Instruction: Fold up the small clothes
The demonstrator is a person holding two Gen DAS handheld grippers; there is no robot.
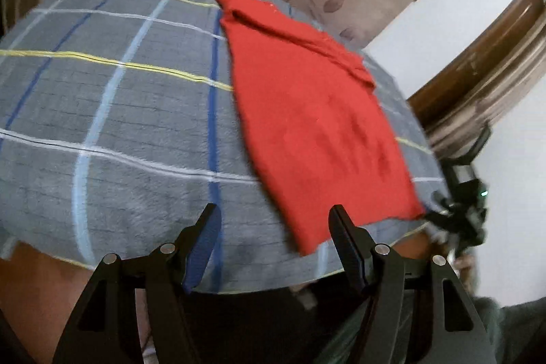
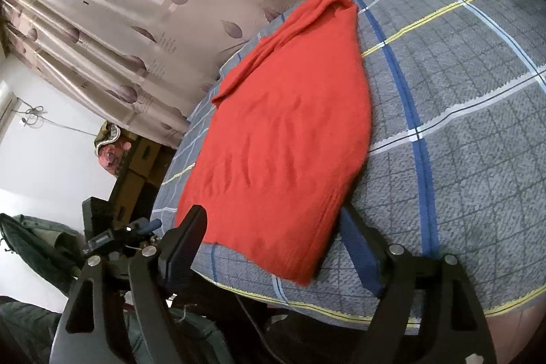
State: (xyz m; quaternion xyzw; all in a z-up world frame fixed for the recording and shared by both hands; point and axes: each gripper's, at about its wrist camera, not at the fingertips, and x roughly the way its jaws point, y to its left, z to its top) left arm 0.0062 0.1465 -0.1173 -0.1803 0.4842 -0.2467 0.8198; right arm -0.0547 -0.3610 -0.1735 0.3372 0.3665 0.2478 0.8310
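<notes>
- The red cloth [image 1: 317,125] lies flat on a grey blanket [image 1: 112,111] with blue, white and yellow lines. It looks folded into a long shape.
- One end of the red cloth is bunched up at the far side, near the brown curtain [image 2: 136,5]. The other end lies close to you, near the front edge of the blanket.
- Your left gripper [image 1: 273,227] has its fingers spread wide apart. Nothing is between them. They hang above the front edge of the blanket, and the near corner of the red cloth shows just beside the right finger.
- Your right gripper [image 2: 273,227] also has its fingers spread wide. The near end of the red cloth lies in the gap between them, but the fingers do not squeeze it.
- In the right wrist view, your left gripper shows low at the left, off the edge of the blanket.
- A white wall [image 1: 454,16] and a brown wooden frame [image 1: 484,63] stand past the blanket.
</notes>
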